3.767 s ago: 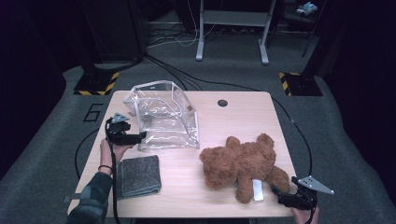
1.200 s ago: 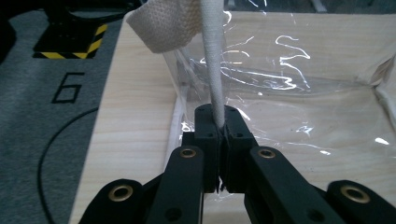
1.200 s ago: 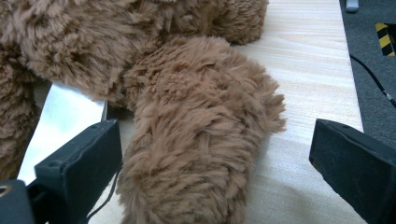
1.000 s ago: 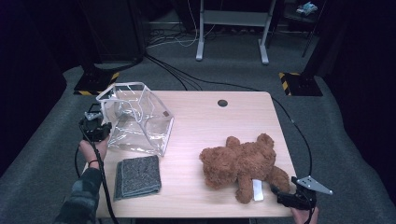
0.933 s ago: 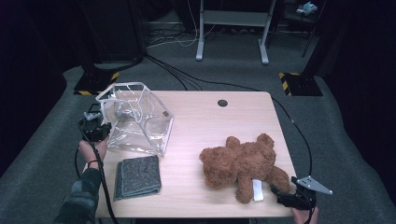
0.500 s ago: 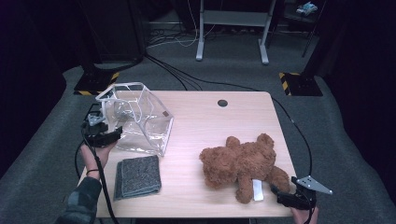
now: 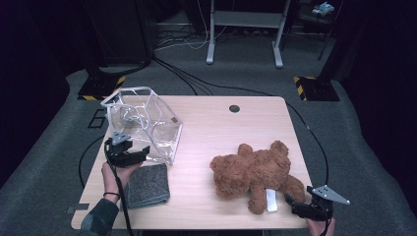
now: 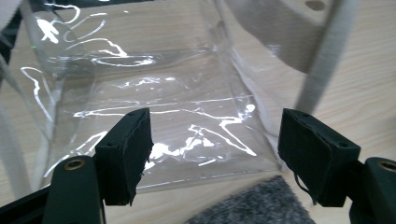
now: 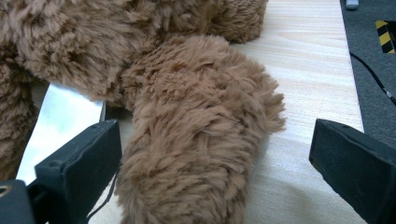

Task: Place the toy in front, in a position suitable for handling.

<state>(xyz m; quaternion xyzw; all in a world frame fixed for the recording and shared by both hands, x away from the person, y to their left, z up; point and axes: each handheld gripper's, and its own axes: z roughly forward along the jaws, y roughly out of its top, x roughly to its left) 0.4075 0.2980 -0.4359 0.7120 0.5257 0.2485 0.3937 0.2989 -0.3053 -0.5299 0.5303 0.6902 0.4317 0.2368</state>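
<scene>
A clear plastic bag (image 7: 145,125) with white straps stands open at the table's left. My left gripper (image 7: 130,155) is at its near side, open, with the bag's clear wall (image 8: 187,93) just ahead of the jaws and nothing between them. A folded grey felt cloth (image 7: 147,184) lies just below the gripper, its edge (image 8: 252,205) low in the left gripper view. A brown teddy bear (image 7: 255,169) lies at the right. My right gripper (image 7: 300,206) is open at the bear's leg (image 9: 201,140), one jaw on each side of it, beside a white tag (image 9: 60,116).
The wooden table (image 7: 221,128) has a round cable hole (image 7: 234,108) near its far edge. A white strap (image 8: 322,60) of the bag crosses the upper right of the left gripper view. Cables and stand legs lie on the grey floor beyond.
The bag has been shifted left across the table. My left gripper has since moved from the bag's left edge to its near side. The right gripper and the bear have stayed put.
</scene>
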